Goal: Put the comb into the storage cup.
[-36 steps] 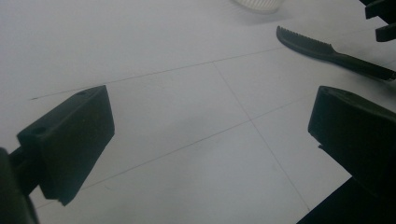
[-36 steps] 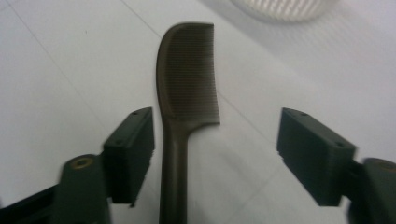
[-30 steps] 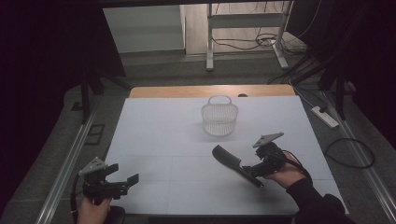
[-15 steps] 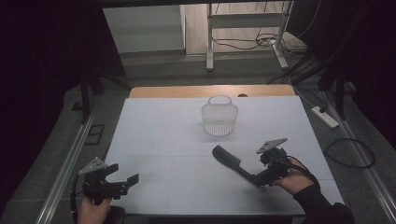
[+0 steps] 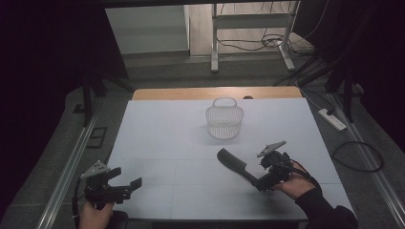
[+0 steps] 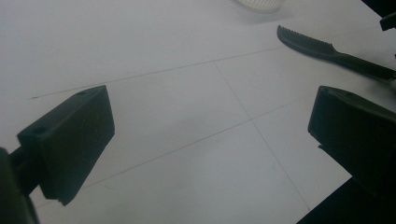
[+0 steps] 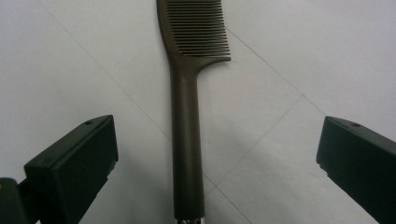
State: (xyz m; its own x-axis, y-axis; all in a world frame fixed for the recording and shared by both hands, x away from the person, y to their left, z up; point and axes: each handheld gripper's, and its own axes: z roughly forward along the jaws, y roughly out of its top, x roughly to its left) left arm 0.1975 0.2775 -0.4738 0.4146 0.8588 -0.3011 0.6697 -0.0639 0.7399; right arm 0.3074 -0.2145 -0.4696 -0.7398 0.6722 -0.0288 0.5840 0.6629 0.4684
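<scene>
In the right gripper view the dark comb [image 7: 187, 116] lies flat on the white table [image 7: 289, 56], running up the middle of the frame between the right gripper [image 7: 217, 163], whose jaws stand wide apart on either side without touching it. The handle's near end is cut off at the bottom edge. The left gripper [image 5: 125, 183], lower left in the high view, hangs with jaws apart on nothing, and the white basket [image 5: 224, 119] stands above centre, well apart from the comb.
</scene>
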